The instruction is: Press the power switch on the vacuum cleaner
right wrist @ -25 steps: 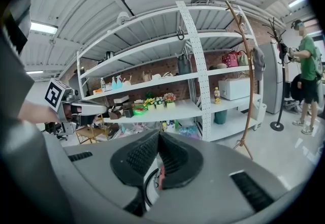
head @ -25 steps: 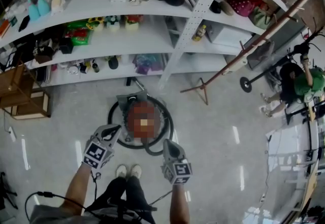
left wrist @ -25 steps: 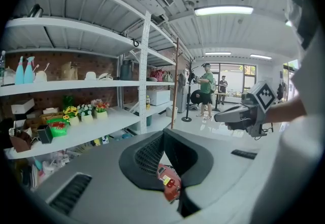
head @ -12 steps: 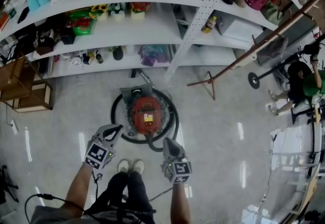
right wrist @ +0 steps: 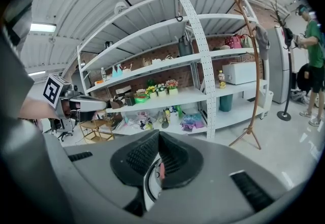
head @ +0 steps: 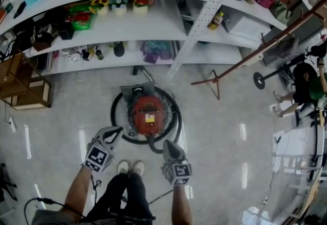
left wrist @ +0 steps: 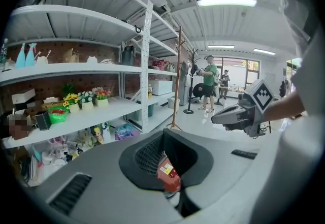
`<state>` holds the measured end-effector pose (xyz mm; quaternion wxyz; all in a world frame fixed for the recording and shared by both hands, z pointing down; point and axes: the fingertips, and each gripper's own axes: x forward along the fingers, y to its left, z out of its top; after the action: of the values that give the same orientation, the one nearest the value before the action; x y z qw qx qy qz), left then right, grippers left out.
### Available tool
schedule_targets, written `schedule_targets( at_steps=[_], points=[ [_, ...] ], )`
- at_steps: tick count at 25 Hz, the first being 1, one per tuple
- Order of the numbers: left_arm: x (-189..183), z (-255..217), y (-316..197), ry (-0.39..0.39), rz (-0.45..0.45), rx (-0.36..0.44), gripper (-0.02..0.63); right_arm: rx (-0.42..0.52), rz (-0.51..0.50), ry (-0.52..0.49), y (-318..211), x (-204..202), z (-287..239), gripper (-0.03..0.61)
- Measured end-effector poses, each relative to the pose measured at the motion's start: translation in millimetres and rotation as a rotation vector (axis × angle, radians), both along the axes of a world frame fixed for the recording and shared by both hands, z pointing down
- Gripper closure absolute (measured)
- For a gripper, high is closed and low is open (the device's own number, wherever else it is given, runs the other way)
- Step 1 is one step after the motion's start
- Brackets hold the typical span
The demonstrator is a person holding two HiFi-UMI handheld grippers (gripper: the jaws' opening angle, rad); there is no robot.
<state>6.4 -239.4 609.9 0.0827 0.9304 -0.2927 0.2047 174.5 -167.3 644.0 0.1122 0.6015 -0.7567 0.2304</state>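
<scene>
The vacuum cleaner (head: 148,115) is a round red canister on the floor, ringed by its black hose (head: 171,127). A yellow label shows on its top; I cannot pick out the power switch. My left gripper (head: 115,131) hovers shut near its lower left edge, apart from it. Just below the hose, my right gripper (head: 168,144) is shut too. In the left gripper view the left gripper (left wrist: 163,136) shows the red vacuum cleaner (left wrist: 168,176) through the slit under its tips, with the right gripper (left wrist: 216,119) in the air beyond. The right gripper (right wrist: 158,137) shows only a red sliver.
White shelves (head: 153,20) full of small goods run behind the vacuum. A wooden coat stand (head: 217,82) rises at the right, and a wooden crate (head: 28,97) sits at the left. A person in green (head: 306,86) is at the far right. My shoes (head: 130,168) are just behind the grippers.
The head view has shifted a little, so the shelves sit higher in the picture. Both grippers stay at about the same place before the vacuum.
</scene>
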Motion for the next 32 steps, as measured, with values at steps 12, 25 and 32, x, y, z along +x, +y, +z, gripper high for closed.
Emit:
schedule_targets(
  at_steps=[12, 25, 32],
  points=[
    [9, 50, -10, -0.030, 0.020, -0.010, 0.621, -0.029, -0.024, -0.010, -12, 7, 62, 0.567],
    [8, 116, -8, -0.064, 0.013, -0.056, 0.621, -0.077, -0.032, -0.023, -20, 8, 120, 0.566],
    [15, 140, -8, -0.061, 0.001, -0.089, 0.621, -0.075, -0.041, -0.040, -27, 10, 148, 0.566]
  ],
)
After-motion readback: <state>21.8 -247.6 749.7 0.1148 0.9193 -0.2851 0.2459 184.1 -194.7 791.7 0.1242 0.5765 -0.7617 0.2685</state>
